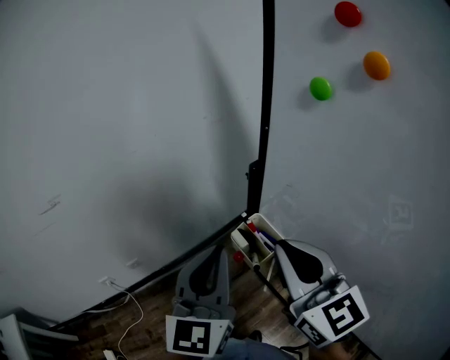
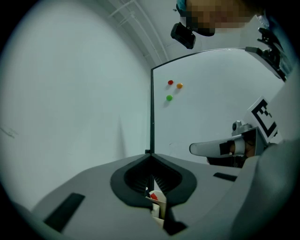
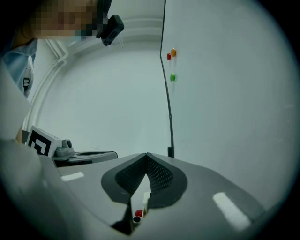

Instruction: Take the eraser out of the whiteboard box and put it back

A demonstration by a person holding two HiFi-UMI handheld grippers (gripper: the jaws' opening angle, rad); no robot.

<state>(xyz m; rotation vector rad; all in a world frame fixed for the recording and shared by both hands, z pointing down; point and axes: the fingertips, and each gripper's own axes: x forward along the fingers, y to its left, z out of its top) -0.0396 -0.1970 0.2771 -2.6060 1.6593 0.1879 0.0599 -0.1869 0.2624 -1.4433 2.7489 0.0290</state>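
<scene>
The whiteboard box, a small white tray, hangs at the board's lower left corner and holds markers with red and blue caps. I cannot make out the eraser in it. My left gripper hovers just left of the box, shut and empty; the left gripper view shows its jaws meeting at the tips, with the box below them. My right gripper is just right of the box against the board. It is also shut with nothing in it. A red marker cap shows under it.
The whiteboard fills the right side, with a black frame edge and red, orange and green magnets high up. A grey wall lies to the left. A white cable runs over the wooden floor.
</scene>
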